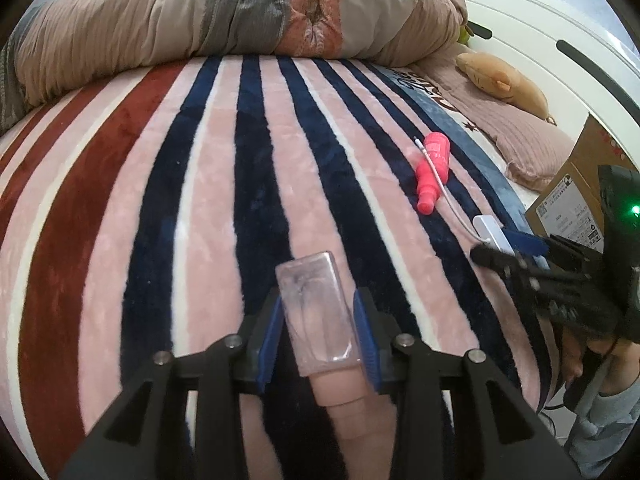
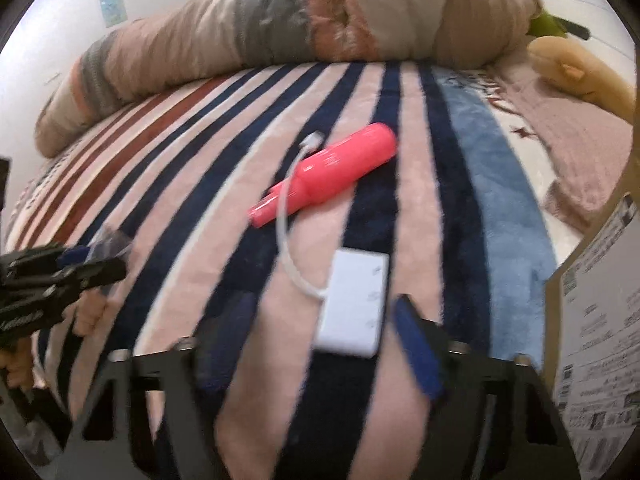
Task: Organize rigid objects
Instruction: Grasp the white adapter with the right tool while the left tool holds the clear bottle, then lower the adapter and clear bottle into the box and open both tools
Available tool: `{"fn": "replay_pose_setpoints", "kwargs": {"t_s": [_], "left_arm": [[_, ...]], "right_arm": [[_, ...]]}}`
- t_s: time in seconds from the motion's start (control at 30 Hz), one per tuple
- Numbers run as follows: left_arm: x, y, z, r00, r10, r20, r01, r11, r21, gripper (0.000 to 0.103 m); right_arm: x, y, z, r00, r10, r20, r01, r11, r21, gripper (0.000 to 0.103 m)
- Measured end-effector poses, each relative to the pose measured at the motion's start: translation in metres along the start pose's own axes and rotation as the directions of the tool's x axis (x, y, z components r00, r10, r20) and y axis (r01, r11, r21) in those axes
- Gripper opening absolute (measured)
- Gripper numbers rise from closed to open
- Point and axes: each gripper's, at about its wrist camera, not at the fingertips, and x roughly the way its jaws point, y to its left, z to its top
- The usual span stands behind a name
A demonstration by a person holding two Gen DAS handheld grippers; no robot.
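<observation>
Striped plush blanket (image 1: 208, 200) in pink, navy, dark red and white covers a bed, with a rolled beige and grey duvet (image 1: 224, 12) along its far edge and a tan plush toy (image 1: 504, 80) on a mauve pillow (image 1: 532, 140) near the white headboard.

A cardboard box (image 1: 580, 184) with printed labels stands at the right side of the bed; what it holds cannot be seen from either view.

Left gripper (image 1: 320, 332) has its 2 blue-padded fingers (image 1: 272, 336) closed against the sides of a clear plastic bottle (image 1: 316, 312) with a beige cap, held low over the blanket. Whether anything is inside the bottle is hard to tell.

Right gripper (image 2: 320, 340) is spread wide, its 2 blue pads on either side of a white adapter (image 2: 356, 300) lying flat on the blanket, with gaps on both sides in the blurred right wrist view. The adapter's thin white cable (image 2: 286, 216) curves away and crosses over a pink bottle (image 2: 328, 172), which lies on its side just beyond, ending in a small white plug beside that bottle.
</observation>
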Motion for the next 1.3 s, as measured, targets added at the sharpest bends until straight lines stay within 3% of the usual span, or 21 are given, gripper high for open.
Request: {"fn": "replay_pose_setpoints", "kwargs": {"t_s": [0.07, 0.17, 0.53, 0.8, 0.93, 1.07, 1.17, 1.23, 1.3], "left_arm": [[0.001, 0.001, -0.001, 1.000, -0.008, 0.002, 0.008, 1.000, -0.009, 0.032], [0.004, -0.001, -0.001, 1.000, -0.011, 0.011, 0.011, 1.000, -0.008, 0.026], [-0.011, 0.010, 0.000, 0.998, -0.024, 0.065, 0.027, 0.999, -0.039, 0.024], [-0.014, 0.018, -0.004, 0.998, -0.019, 0.065, 0.022, 0.999, -0.046, 0.024], [-0.004, 0.015, -0.006, 0.999, -0.001, 0.038, 0.003, 0.999, -0.033, 0.024], [0.002, 0.007, -0.007, 0.999, 0.036, 0.035, -0.036, 0.999, 0.001, 0.024], [-0.001, 0.006, -0.007, 0.998, 0.049, 0.045, -0.050, 0.999, 0.012, 0.023], [-0.015, -0.001, -0.003, 0.992, 0.086, 0.089, -0.090, 0.995, 0.049, 0.023], [-0.033, -0.009, 0.005, 0.988, 0.072, 0.137, -0.081, 0.995, 0.062, 0.023]], "right_arm": [[0.001, -0.005, 0.001, 1.000, -0.015, 0.006, 0.015, 1.000, 0.009, 0.044], [0.002, -0.006, 0.003, 1.000, -0.024, 0.009, 0.024, 1.000, -0.003, 0.033], [-0.048, 0.022, 0.005, 0.994, 0.062, 0.094, -0.057, 0.997, -0.050, 0.032], [-0.120, 0.041, 0.021, 0.964, 0.124, 0.236, -0.108, 0.991, -0.080, 0.032], [-0.165, 0.030, 0.028, 0.940, 0.077, 0.332, -0.056, 0.996, -0.073, 0.032], [-0.210, 0.002, 0.023, 0.916, -0.021, 0.401, 0.033, 0.999, -0.023, 0.032], [-0.227, -0.027, 0.012, 0.909, -0.105, 0.403, 0.091, 0.994, 0.053, 0.032], [-0.232, -0.052, 0.002, 0.912, -0.139, 0.387, 0.102, 0.988, 0.113, 0.032], [-0.236, -0.073, -0.008, 0.913, -0.174, 0.370, 0.124, 0.980, 0.155, 0.032]]}}
